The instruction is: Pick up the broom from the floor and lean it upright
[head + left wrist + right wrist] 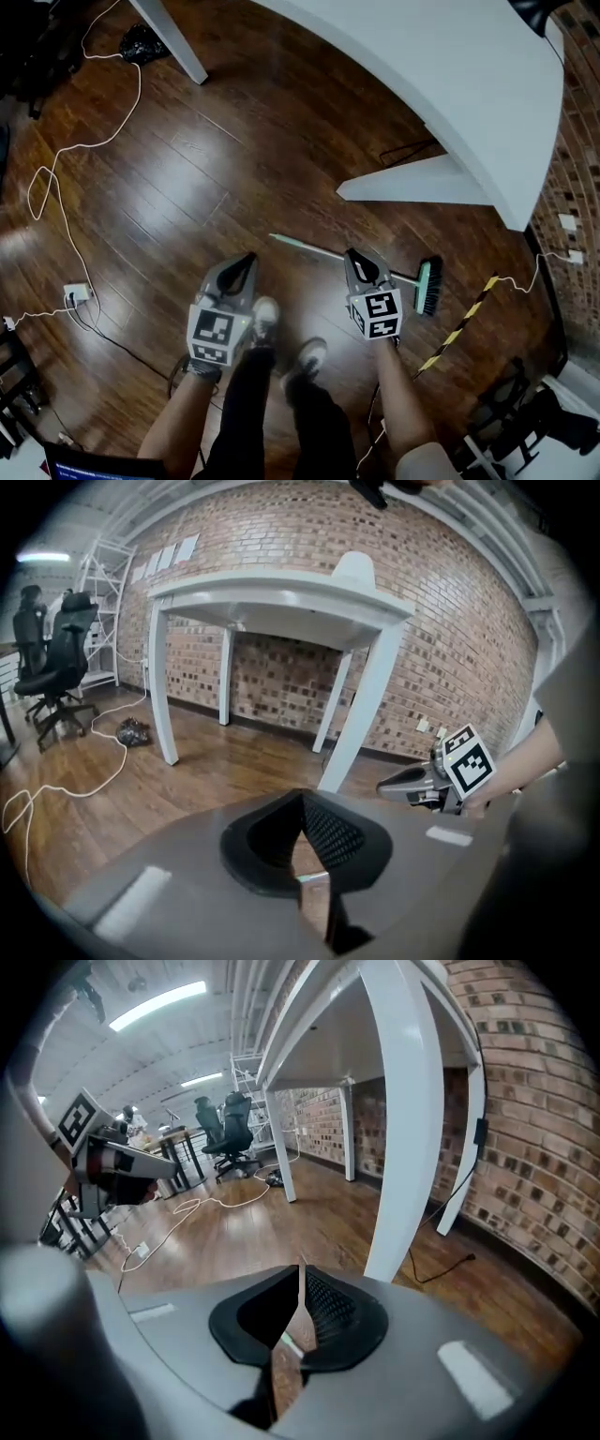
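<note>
- The broom (314, 247) lies flat on the floor (187, 169). Its thin handle passes just beyond the right gripper (354, 255), and its brush head is further right.
- The jaws of the right gripper and the left gripper (247, 260) stand barely parted, pinching nothing.
- Risk: so narrow a gap could ride onto the handle and skid it away. A grip far from the brush could let the head swing into the table leg (403, 183).

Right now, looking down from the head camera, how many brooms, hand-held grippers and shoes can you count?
Broom: 1
Hand-held grippers: 2 (left hand-held gripper, right hand-held gripper)
Shoes: 2 (left shoe, right shoe)
Total: 5
</note>
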